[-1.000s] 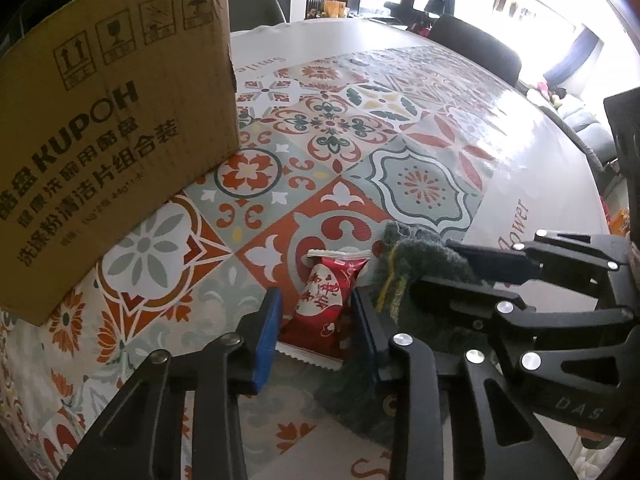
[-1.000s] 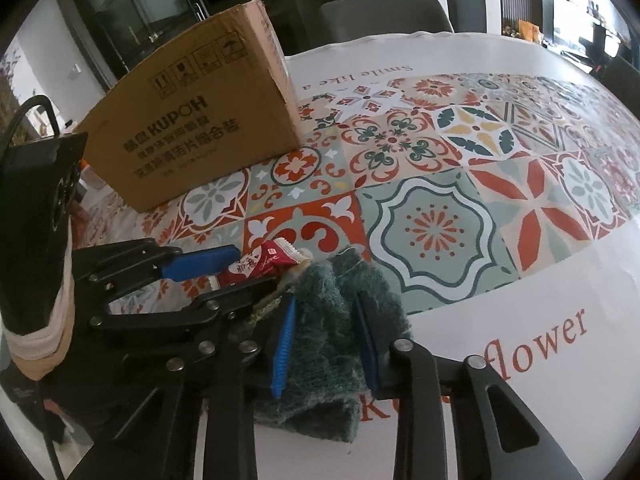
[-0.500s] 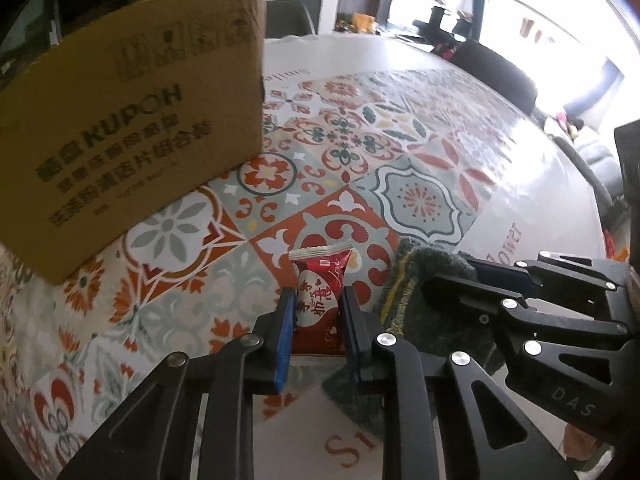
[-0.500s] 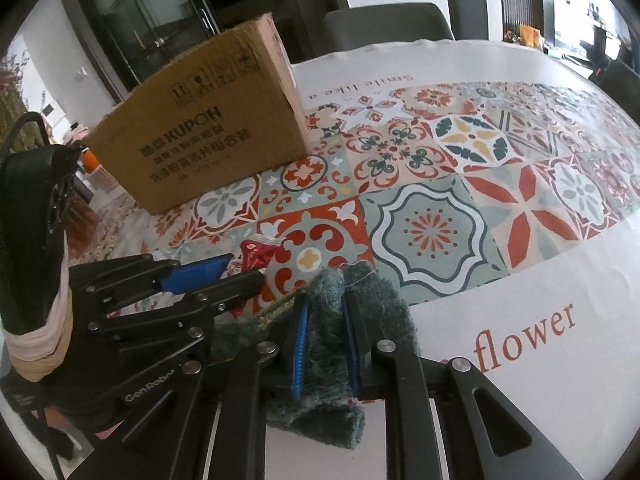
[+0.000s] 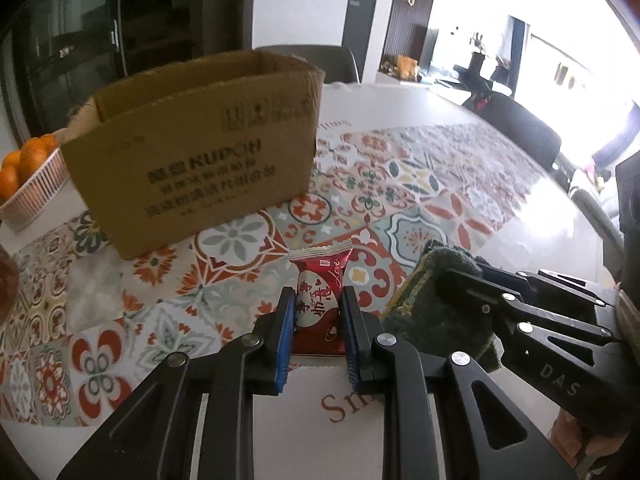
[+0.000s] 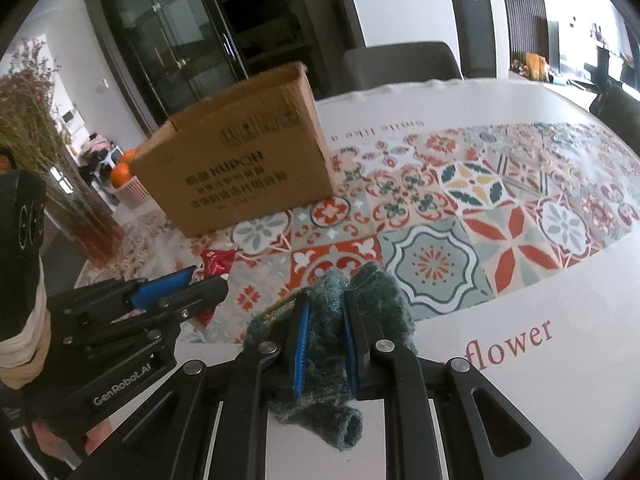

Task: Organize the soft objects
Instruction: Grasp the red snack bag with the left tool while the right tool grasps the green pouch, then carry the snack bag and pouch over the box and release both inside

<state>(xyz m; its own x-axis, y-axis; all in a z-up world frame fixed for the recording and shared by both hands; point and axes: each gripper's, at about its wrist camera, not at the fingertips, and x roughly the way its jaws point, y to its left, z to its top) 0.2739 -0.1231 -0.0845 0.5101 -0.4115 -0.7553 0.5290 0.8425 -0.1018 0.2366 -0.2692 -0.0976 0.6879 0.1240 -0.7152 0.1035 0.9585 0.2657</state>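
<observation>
- Tablecloth (image 5: 400, 184) with red, green and grey tile patterns covers the bench in both views; the right wrist view alone shows the word "flower" printed on its white border.
- Left tongs (image 5: 316, 320) are pressed onto a red snack packet (image 5: 320, 300) — the blue pads pinch its sides, and its crimped top end sticks out past the fingertips. It appears lifted off the cloth, though how far cannot be told.
- Right tongs (image 6: 326, 328) pinch a dark green knitted cloth (image 6: 332, 344), which bunches up between the pads and hangs in a loose fold below them.
- The left wrist view shows the green cloth (image 5: 440, 300) and the right tongs from the side, just to the right of the packet; the right wrist view shows only a crumpled red end of the packet (image 6: 216, 260) behind the left tongs (image 6: 176, 284).
- A brown cardboard box (image 5: 200, 152) stands open-topped on the bench beyond both tongs. The left wrist view looks slightly over its rim and shows bare inner walls; its floor is hidden.
- A pink basket (image 5: 36, 184) holding oranges (image 5: 24, 160) sits left of the box — clear in the left wrist view, half hidden behind the box in the right.
- Only the right wrist view shows a glass vase of dried stems (image 6: 80, 208) at the left edge.
</observation>
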